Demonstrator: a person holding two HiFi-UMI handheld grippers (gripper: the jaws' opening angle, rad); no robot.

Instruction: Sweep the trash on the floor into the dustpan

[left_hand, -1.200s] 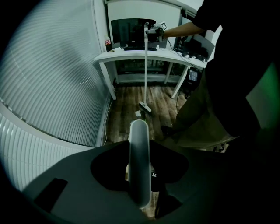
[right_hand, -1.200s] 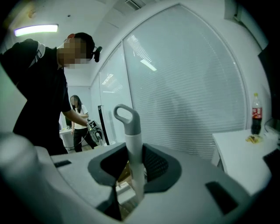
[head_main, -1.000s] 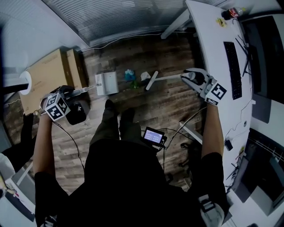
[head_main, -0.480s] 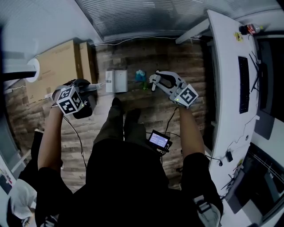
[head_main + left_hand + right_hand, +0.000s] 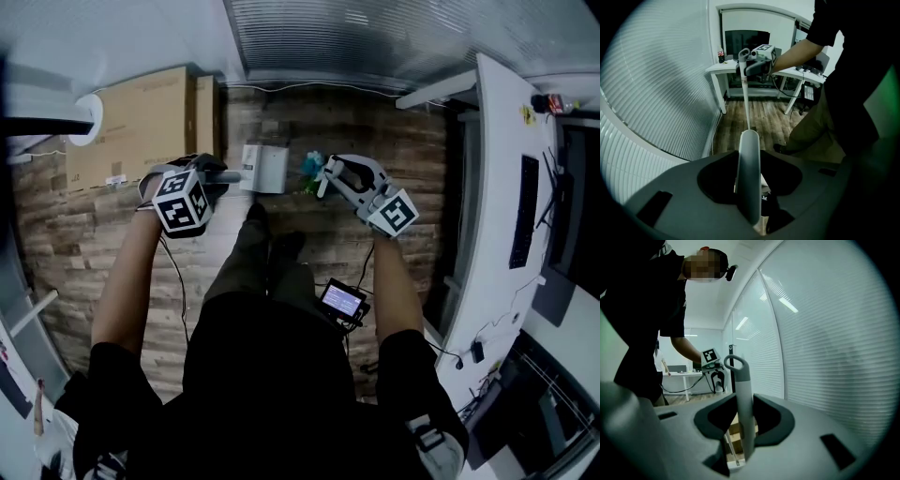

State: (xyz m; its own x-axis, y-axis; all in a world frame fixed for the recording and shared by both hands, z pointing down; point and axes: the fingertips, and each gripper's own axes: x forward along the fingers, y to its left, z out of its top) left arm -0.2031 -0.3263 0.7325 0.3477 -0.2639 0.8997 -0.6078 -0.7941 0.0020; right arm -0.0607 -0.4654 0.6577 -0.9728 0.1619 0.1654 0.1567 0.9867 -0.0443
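In the head view the white dustpan [image 5: 265, 169] stands on the wooden floor just ahead of the person's shoes. Its pale handle [image 5: 749, 183] runs between the jaws of my left gripper [image 5: 214, 178], which is shut on it. A small teal and white clump of trash [image 5: 310, 166] lies right beside the dustpan. My right gripper [image 5: 330, 173] hangs over that trash, shut on the grey broom handle [image 5: 740, 394] with a loop at its top. The broom's thin pole [image 5: 746, 93] drops toward the floor. The broom head is hidden under the right gripper.
Cardboard boxes [image 5: 141, 122] lie at the left by the blinds-covered wall [image 5: 375, 37]. A long white desk [image 5: 511, 187] runs along the right. A small screen device [image 5: 343, 302] with cables lies on the floor by the person's legs.
My right gripper has swung left with the broom from near the desk to right beside the dustpan. The trash now sits close against the dustpan. The left gripper has hardly moved.
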